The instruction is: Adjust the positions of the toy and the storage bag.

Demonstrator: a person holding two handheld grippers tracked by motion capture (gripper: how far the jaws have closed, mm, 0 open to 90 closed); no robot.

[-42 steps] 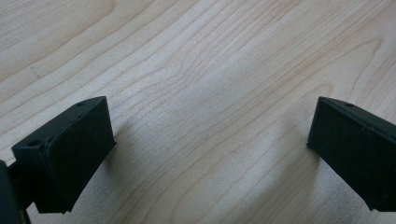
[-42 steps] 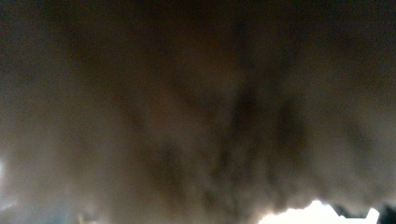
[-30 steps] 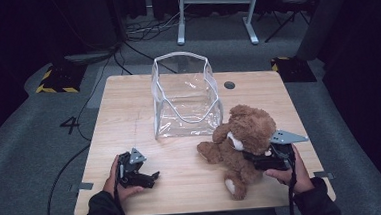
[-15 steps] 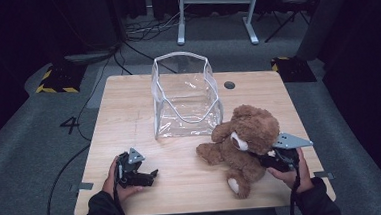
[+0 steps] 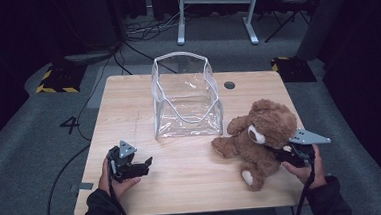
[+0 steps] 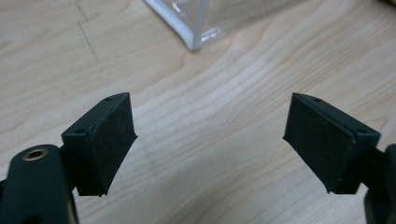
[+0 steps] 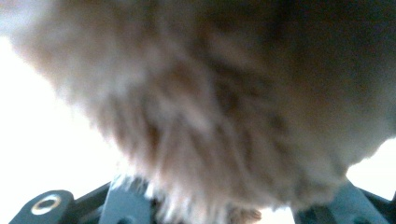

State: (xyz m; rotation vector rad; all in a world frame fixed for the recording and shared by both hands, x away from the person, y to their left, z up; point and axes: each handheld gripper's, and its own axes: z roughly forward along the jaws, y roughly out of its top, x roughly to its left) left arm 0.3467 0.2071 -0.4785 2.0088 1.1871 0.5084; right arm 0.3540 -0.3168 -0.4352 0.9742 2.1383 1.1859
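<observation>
Your left gripper (image 5: 143, 166), nearest you, has been narrowing its jaws on nothing. Right of the clear plastic bin (image 5: 185, 100), your right gripper (image 5: 280, 153) has clamped the brown plush bear (image 5: 260, 136); fur alone may slip over the wooden bench (image 5: 193, 187).

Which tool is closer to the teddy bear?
Right. The right tool is gripping the teddy bear's side; the left tool is apart from it, across the table.
</observation>
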